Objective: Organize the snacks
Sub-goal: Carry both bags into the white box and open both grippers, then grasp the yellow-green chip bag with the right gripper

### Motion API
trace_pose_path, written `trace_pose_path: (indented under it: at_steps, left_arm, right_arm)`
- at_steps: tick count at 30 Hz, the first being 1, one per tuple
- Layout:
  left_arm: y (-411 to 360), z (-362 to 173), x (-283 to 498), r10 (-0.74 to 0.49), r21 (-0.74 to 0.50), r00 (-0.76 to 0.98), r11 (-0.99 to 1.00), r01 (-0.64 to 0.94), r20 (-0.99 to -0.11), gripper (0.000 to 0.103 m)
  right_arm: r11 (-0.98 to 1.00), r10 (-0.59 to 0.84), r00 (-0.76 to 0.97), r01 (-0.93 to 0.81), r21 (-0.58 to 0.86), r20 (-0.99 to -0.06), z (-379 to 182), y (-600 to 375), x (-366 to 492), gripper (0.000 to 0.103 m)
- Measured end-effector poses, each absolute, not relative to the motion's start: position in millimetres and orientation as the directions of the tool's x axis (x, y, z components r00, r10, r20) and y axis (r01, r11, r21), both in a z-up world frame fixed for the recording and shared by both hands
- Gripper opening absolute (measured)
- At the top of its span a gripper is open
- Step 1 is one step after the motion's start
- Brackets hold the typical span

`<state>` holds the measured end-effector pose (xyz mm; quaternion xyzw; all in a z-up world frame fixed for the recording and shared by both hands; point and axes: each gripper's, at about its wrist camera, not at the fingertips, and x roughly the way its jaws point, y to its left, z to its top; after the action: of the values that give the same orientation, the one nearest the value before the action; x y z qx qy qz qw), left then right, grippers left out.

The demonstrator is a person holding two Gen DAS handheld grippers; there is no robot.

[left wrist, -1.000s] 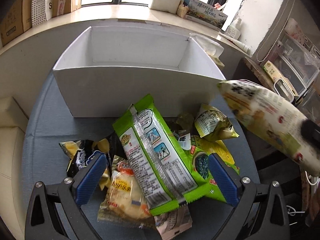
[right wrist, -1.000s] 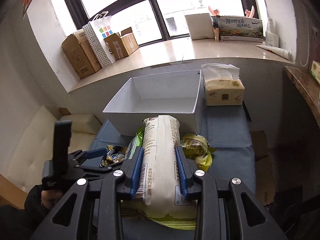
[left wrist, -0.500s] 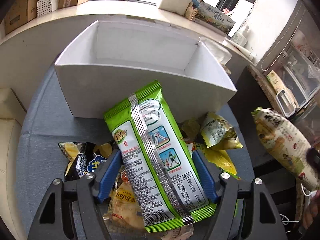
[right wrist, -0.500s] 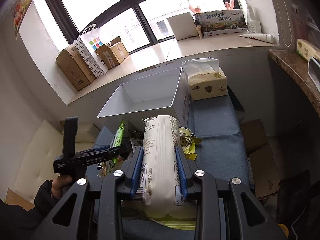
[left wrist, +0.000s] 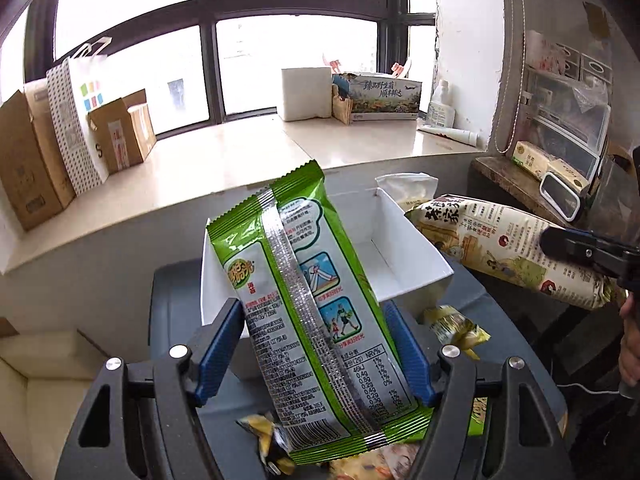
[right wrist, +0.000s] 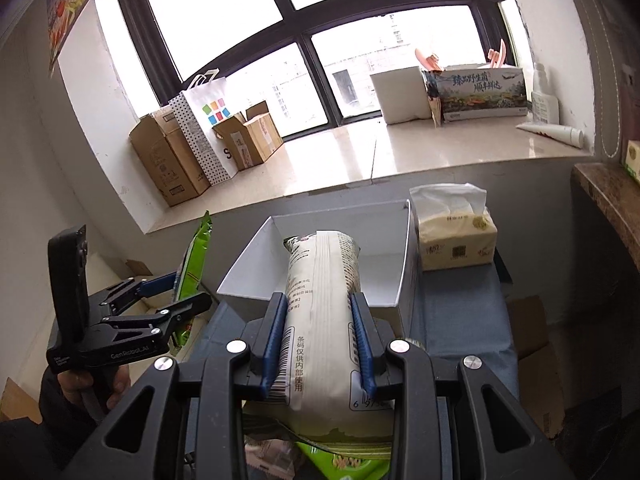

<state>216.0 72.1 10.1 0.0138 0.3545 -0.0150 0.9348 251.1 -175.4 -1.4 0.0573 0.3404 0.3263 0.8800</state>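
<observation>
My left gripper [left wrist: 314, 340] is shut on a green snack bag [left wrist: 304, 280] and holds it upright, off the pile, in front of the white open box [left wrist: 404, 236]. The right gripper [right wrist: 319, 332] is shut on a long cream snack bag [right wrist: 324, 280] whose far end reaches over the near rim of the box [right wrist: 340, 224]. In the right wrist view the left gripper [right wrist: 160, 300] and its green bag [right wrist: 196, 256] stand left of the box. The left wrist view shows the cream bag [left wrist: 500, 248] right of the box.
Loose snack packets [left wrist: 456, 328] lie on the blue-grey table [left wrist: 176, 300] under both grippers. A tissue pack [right wrist: 456, 244] stands right of the box. Cardboard boxes [right wrist: 180, 160] and a paper bag sit on the windowsill behind. A brown shelf [left wrist: 520, 176] is at the right.
The left gripper closed on the green bag and lifted it off the pile, tilting up toward the window. The right gripper carried the cream bag toward the box.
</observation>
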Motion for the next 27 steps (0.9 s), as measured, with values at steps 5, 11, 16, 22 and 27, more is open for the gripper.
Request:
trace_pose_path:
  at_steps: [5,11,16,22,27]
  left_arm:
    - [97,10,281,0.016,0.064,0.728,0.997,0.039,-0.685,0.077]
    - [110,-33,345,0.036,0.095,0.651,0.994,0.055,-0.758,0.078]
    - [118,-68,367,0.023,0.08,0.576,0.994,0.075,-0.817,0.103]
    - [129,-66,339,-0.002,0.049,0.629,0.997,0.064,-0.778,0.103]
    - [130,-39,306,-0.013,0.015,0.717,0.999,0.033,-0.697,0.103]
  right_arm:
    - [0.84,0.535,0.601,-0.457,0.293,-0.594,-4,-135,311,0.035]
    - [0.9,0.422,0.619,-0.373,0.225,-0.663,-35,-94,374,0.035]
    - [0.907,0.397,0.548,-0.356,0.224,-0.736,-68,-80,395,0.059]
    - [0.897,0.422,0.616,-0.39,0.209,-0.665,-41,-95,375,0.103]
    - [0.887,0.441,0.668,-0.425,0.178,-0.599,-8,-112,348,0.103]
